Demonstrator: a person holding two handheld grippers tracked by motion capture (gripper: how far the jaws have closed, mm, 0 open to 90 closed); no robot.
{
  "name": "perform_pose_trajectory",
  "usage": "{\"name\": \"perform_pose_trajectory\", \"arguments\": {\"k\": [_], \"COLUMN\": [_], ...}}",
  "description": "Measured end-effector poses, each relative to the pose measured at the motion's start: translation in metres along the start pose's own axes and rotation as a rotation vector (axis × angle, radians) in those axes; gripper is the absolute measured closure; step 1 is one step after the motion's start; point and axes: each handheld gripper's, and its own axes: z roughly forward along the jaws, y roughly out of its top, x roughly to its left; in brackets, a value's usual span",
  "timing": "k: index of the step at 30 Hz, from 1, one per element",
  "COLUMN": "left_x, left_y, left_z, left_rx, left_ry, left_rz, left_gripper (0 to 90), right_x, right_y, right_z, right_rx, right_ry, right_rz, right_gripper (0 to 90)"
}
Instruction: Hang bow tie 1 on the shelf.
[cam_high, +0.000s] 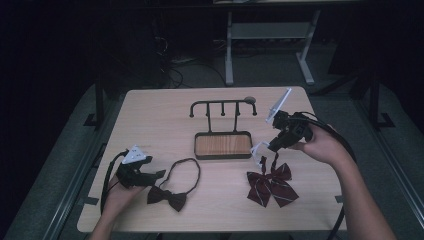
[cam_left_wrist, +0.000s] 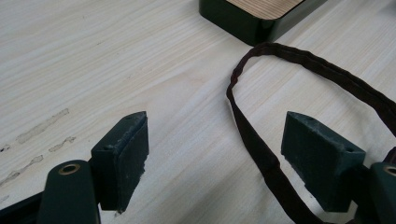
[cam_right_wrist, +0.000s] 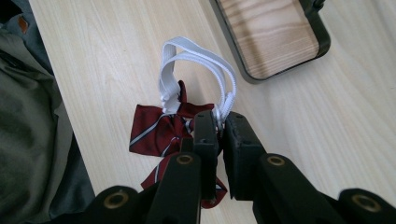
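1. High view: right gripper (cam_high: 264, 148) hangs above the desk (cam_high: 150, 120), clamped on the white strap (cam_high: 260, 148) of a striped red bow tie (cam_high: 271, 183) lying just below it. A hook stand (cam_high: 223, 144) sits beside it.
2. Left gripper view: left gripper (cam_left_wrist: 215, 154) jaws wide apart, holding nothing; the dark strap (cam_left_wrist: 254, 144) of a brown bow tie (cam_high: 167, 197) runs between them on the desk.
3. Right gripper view: jaws pinch the white strap; red bow directly beneath.
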Motion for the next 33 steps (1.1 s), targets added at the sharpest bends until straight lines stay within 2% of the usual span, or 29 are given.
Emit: {"name": "perform_pose_trajectory", "arguments": {"k": [13, 20, 33], "left_x": [0.001, 0.000, 0.000], "left_y": [0.000, 0.000, 0.000], "left_z": [-0.002, -0.001, -0.002], "left_rx": [-0.005, -0.003, 0.001], "left_ry": [-0.001, 0.001, 0.000], "left_rz": [0.000, -0.003, 0.011], "left_gripper": [23.3, 23.3, 23.3], "right_x": [0.001, 0.002, -0.010], "right_y": [0.016, 0.023, 0.038], "right_z": [-0.016, -0.025, -0.040], "right_rx": [-0.005, -0.002, 0.008], "right_ry": [-0.038, -0.061, -0.092], "right_rz": [-0.029, -0.027, -0.012], "right_gripper": [83.2, 83.2, 83.3]}}
